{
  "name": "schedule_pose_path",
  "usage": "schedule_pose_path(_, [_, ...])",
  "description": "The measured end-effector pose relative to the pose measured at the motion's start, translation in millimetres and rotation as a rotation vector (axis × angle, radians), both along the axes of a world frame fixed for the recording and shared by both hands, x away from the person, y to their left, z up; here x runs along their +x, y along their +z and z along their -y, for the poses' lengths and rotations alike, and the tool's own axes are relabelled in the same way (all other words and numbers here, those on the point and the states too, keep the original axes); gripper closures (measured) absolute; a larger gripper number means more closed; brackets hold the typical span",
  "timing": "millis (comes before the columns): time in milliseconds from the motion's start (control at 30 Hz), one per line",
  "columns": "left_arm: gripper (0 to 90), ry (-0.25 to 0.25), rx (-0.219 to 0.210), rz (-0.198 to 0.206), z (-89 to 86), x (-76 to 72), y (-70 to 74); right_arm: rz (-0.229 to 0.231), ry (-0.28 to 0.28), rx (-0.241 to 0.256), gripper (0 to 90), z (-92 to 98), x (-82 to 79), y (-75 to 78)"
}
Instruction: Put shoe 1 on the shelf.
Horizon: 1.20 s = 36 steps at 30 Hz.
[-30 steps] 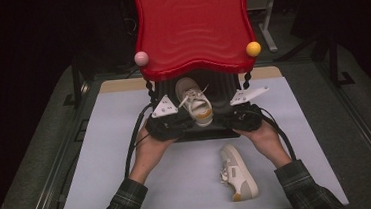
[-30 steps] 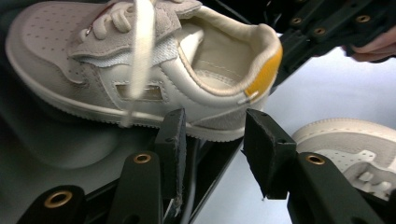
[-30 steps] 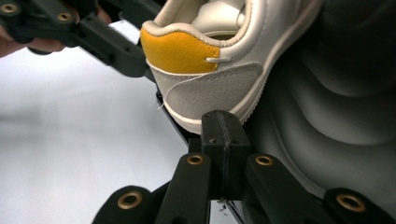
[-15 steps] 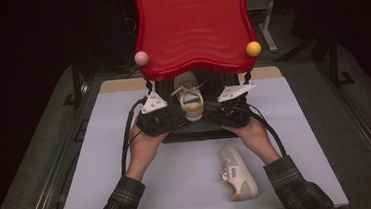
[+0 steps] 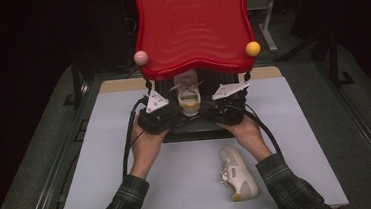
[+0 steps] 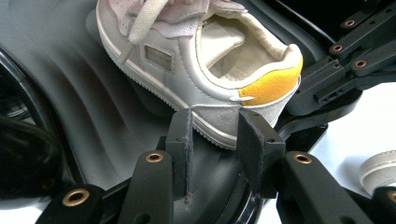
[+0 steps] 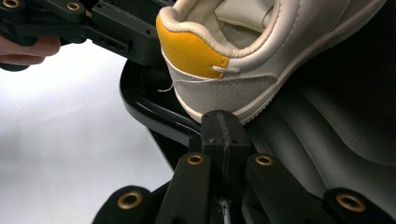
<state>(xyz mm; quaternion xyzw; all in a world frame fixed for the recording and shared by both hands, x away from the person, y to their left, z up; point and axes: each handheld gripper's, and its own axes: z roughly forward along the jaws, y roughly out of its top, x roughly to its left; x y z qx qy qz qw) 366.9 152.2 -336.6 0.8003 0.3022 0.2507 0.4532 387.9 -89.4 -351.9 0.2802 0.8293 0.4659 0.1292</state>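
Just beyond both jaws: sneaker heel on black shelf | left gripper parted, empty | right gripper closed, empty

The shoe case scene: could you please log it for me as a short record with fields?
case: black tray with red lid raised
shoe in case: white, yellow heel tab, lying on the tray, heel toward the person
second shoe: on the table, near the right forearm
left gripper: jaws parted, at the shoe's heel
right gripper: jaws together, below the heel
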Motion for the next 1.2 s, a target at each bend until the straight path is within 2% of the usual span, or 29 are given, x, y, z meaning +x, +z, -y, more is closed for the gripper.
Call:
schedule_pose_path(133, [65.7,0.02,0.032,0.007,3.9,-0.6,-0.7,0.005,-0.004,-0.018,89.8,-2.4,1.7,-2.9])
schedule_pose_path(300, [64.2,0.008,0.02,-0.007,1.9,-1.6,-0.1,-0.007,0.003,-0.013,89.7,-2.6,1.9,-4.8])
schedule_pose_path(433, [60.3,-0.034,-0.006,-0.034,-2.7,-8.2,4.4,-0.01,0.012,0.003,89.7,3.6,-4.0,2.5])
schedule_pose_path(567, [56.0,-0.093,-0.009,-0.068,-5.0,-16.9,8.8,-0.035,0.021,0.022,89.7,13.6,-10.7,8.8])
schedule_pose_path(733, [51.2,-0.157,-0.002,-0.095,-8.8,-29.0,10.9,-0.052,0.028,0.013,89.6,24.5,-20.9,14.5])
schedule_pose_path(800, [49.9,-0.181,0.0,-0.113,-11.6,-33.6,8.9,-0.05,0.025,0.007,89.5,28.7,-24.8,15.4])
schedule_pose_path(900, [48.5,-0.204,0.014,-0.131,-17.3,-41.7,4.0,-0.056,0.022,0.025,89.6,34.6,-33.0,13.6])
schedule_pose_path(1100, [44.7,-0.23,0.039,-0.16,-31.6,-57.9,-10.0,-0.09,0.033,0.008,89.6,45.0,-46.0,6.7])
schedule_pose_path(1200, [42.4,-0.231,0.037,-0.182,-40.7,-63.8,-19.3,-0.107,0.043,0.009,89.6,50.5,-52.9,1.2])
